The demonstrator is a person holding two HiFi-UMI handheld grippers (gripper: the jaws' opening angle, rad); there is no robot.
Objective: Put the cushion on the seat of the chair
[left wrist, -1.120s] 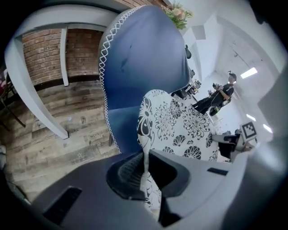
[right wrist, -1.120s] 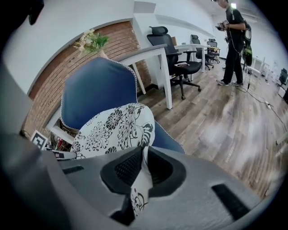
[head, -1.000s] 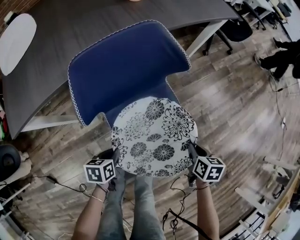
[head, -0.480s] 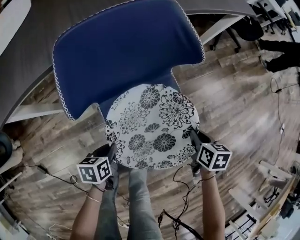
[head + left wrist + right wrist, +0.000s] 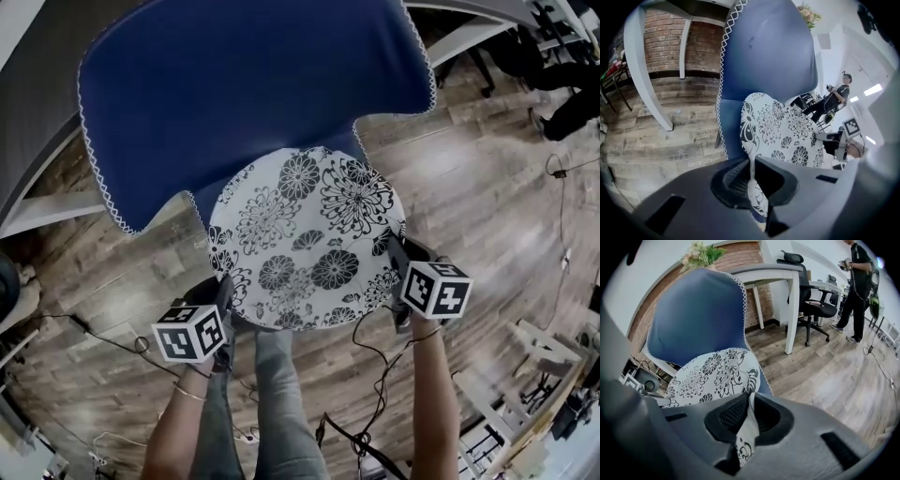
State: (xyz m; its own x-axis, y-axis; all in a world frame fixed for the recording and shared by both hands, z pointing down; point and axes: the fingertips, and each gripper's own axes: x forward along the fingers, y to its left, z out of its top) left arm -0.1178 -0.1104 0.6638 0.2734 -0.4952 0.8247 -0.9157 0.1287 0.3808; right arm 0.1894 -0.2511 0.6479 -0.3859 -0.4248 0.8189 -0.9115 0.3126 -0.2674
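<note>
**While both tongs pinch the rim: cushion over the seat, not let go**

As the head view shows it, the cushion (image 5: 305, 239) lies in the middle of the frame, a round pad in a black-and-white flower print. It lies over the seat (image 5: 731, 140) of the blue chair (image 5: 253, 94), whose back fills the top of the frame. The cushion's far edge is close against the foot of the back. I cannot tell whether its underside rests fully on the seat.

Left tongs (image 5: 751, 174): jaws all but together, clamped on a thin fold of the cushion's rim at the lower left of the pad.

Right tongs (image 5: 749, 411): jaws nearly together, with a fold of printed cloth nipped between them at the pad's right edge.

Handling notes (judgement):
- Light. Two small pinches at the rim carry it.
- Soft and limp. The rim folds flat in the jaws, so I expect the middle to sag between the two grips.
- Not fragile. The cloth cover may slide on the filling, so a shallow pinch could slip off.
- Best hold is the present one, at two points on opposite sides of the rim, which keeps the pad spread out and flat.
- Risk: if one side comes free first, the pad may tip off towards the wooden floor (image 5: 487, 206).
</note>
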